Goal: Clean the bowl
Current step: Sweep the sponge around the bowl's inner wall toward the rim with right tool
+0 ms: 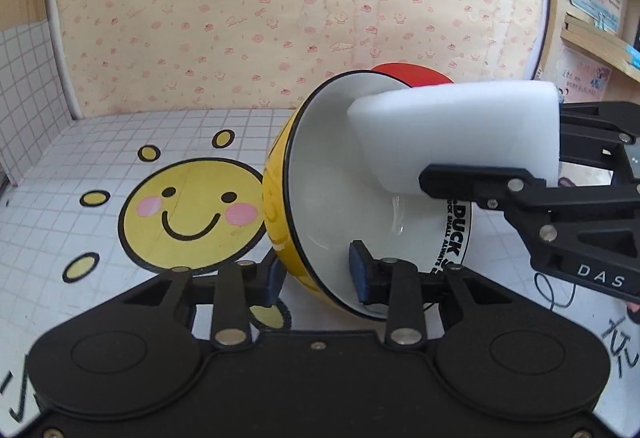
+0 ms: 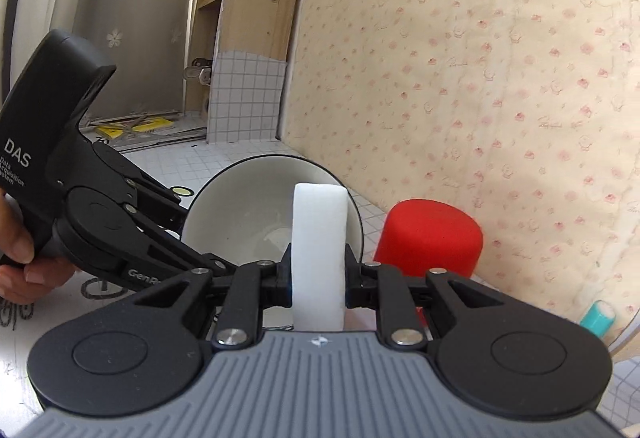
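Observation:
A yellow bowl (image 1: pixel 332 198) with a white inside and a black rim is tipped on its side, its mouth facing the right gripper. My left gripper (image 1: pixel 316 278) is shut on its lower rim, one blue pad inside and the other finger outside. My right gripper (image 1: pixel 480 154) is shut on a white sponge (image 1: pixel 460 130), whose front end reaches into the bowl. In the right wrist view the sponge (image 2: pixel 318 238) stands on edge between the right gripper (image 2: pixel 318 278) fingers, in front of the bowl (image 2: pixel 240 206). The left gripper (image 2: pixel 192 234) comes in from the left, held by a hand (image 2: pixel 20 262).
A red cup (image 2: pixel 430 238) stands upside down just behind and right of the bowl, near the patterned wall. The table has a checked cover with a yellow smiley face (image 1: pixel 188 214) to the bowl's left. A teal object (image 2: pixel 598 318) lies at the far right.

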The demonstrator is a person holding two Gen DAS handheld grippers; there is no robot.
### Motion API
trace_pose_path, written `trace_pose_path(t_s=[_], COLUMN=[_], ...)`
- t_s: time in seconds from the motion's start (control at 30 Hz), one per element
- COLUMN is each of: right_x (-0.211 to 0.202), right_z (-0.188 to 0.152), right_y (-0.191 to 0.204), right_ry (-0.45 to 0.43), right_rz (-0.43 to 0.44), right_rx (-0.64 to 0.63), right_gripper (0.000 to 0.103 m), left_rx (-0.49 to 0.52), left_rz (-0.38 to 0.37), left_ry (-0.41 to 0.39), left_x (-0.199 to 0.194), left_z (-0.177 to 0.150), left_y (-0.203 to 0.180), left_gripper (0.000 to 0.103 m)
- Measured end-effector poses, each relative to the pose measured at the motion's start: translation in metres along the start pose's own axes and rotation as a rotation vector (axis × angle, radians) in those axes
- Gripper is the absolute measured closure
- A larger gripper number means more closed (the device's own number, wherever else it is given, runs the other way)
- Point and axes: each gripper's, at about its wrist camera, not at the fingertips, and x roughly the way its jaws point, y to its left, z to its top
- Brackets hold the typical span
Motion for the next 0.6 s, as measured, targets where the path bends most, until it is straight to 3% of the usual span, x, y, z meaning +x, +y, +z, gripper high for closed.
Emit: trace_pose_path(t_s=[0.17,0.23,0.43,0.6], right_x=[0.013,0.012,0.005,0.005], right_z=[-0.003,-0.002,0.001,0.002], right_y=[0.014,0.015,0.011,0.013], right_ry=[0.081,0.066,0.014,-0.003], right_rz=[0.065,0.064,0.027,0.075], right_rx=[-0.078,-0.076,-0.043,-0.036], right_gripper=[0.079,0.074,0.074,0.082], left_rx=[0.047,0.037,0.060,0.061], left_rz=[0.002,-0.011,-0.001,0.002], left_ry=[0.015,0.025,0.022,0.024], left_x=[-0.002,-0.002,-0.002,-0.002], left_z=[0.002,0.003,0.002,0.002], left_y=[0.000,0.004,0.002,0.003], left_gripper=[0.067,0.067,0.067,0.067])
